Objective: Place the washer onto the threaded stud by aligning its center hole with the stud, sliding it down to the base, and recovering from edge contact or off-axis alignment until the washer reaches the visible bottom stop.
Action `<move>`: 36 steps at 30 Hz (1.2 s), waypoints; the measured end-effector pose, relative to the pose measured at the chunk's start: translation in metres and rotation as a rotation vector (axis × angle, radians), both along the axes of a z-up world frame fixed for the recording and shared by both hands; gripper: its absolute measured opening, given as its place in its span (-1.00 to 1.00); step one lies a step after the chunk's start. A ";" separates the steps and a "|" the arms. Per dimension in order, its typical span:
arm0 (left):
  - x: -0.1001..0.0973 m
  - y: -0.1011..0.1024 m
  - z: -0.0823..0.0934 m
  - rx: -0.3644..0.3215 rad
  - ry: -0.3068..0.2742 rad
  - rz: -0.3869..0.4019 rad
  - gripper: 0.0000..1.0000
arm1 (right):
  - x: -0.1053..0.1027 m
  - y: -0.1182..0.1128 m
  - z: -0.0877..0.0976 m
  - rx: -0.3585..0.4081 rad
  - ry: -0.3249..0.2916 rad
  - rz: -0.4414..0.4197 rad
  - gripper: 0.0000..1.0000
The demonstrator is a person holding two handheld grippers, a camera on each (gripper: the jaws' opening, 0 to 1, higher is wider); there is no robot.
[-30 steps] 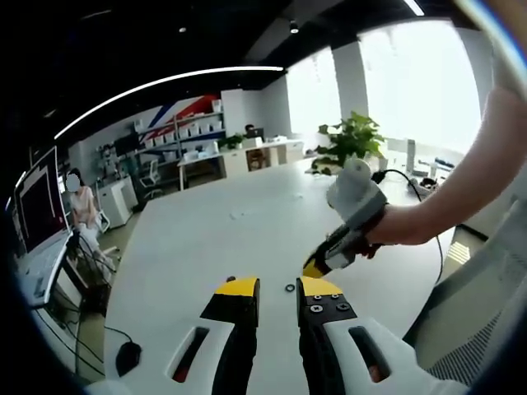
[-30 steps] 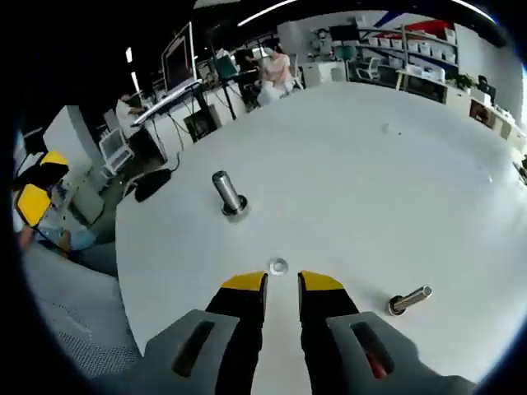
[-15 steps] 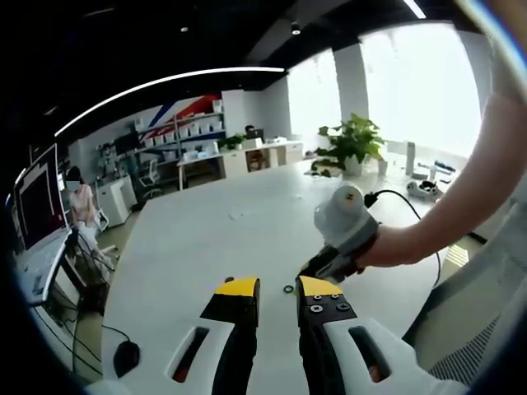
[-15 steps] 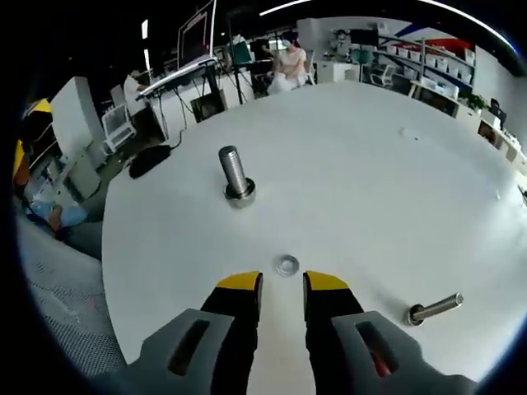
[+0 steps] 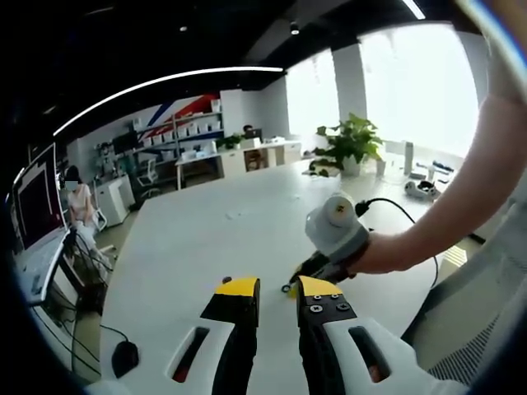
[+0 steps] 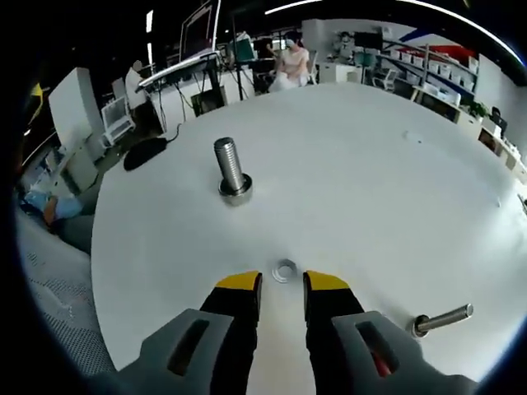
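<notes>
Left gripper view: the left gripper (image 5: 277, 288) hovers over a white table (image 5: 206, 239), its yellow-tipped jaws apart with nothing between them. Just past the tips lies the washer (image 5: 287, 289), a small ring flat on the table. The right gripper (image 5: 311, 271) reaches in from the right, held in a hand (image 5: 362, 257), its tips low and just beside the washer; from here I cannot tell whether they touch it.

Right gripper view: the right gripper (image 6: 282, 285) has its jaws parted a little, empty, with the washer (image 6: 284, 270) flat on the table (image 6: 370, 189) right at the gap between the tips. The stud (image 6: 231, 169) stands upright on its base, well apart from the washer, up and to the left. A second bolt (image 6: 442, 319) lies on its side to the right.

The washer looks like thin, stiff, light metal, likely slick on this smooth top. Lying flat, it offers little to pinch; taking it across its outer edges, or tipping one edge up first, seems the best hold, leaving the hole free for the stud
</notes>
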State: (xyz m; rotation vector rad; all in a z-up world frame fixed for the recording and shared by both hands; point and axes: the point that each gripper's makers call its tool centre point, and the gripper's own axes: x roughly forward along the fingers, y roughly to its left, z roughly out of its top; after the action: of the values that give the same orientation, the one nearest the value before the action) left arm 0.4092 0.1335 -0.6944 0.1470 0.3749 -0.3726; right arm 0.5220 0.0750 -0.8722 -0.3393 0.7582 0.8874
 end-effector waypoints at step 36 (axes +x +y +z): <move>0.000 -0.001 -0.004 -0.002 0.015 -0.007 -0.69 | 0.000 -0.008 0.004 0.062 -0.003 -0.036 -0.70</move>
State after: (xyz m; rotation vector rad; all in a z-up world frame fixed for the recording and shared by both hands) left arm 0.4092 0.1322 -0.6985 0.1436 0.3893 -0.3808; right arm 0.5221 0.0670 -0.8683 -0.2712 0.7305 0.8746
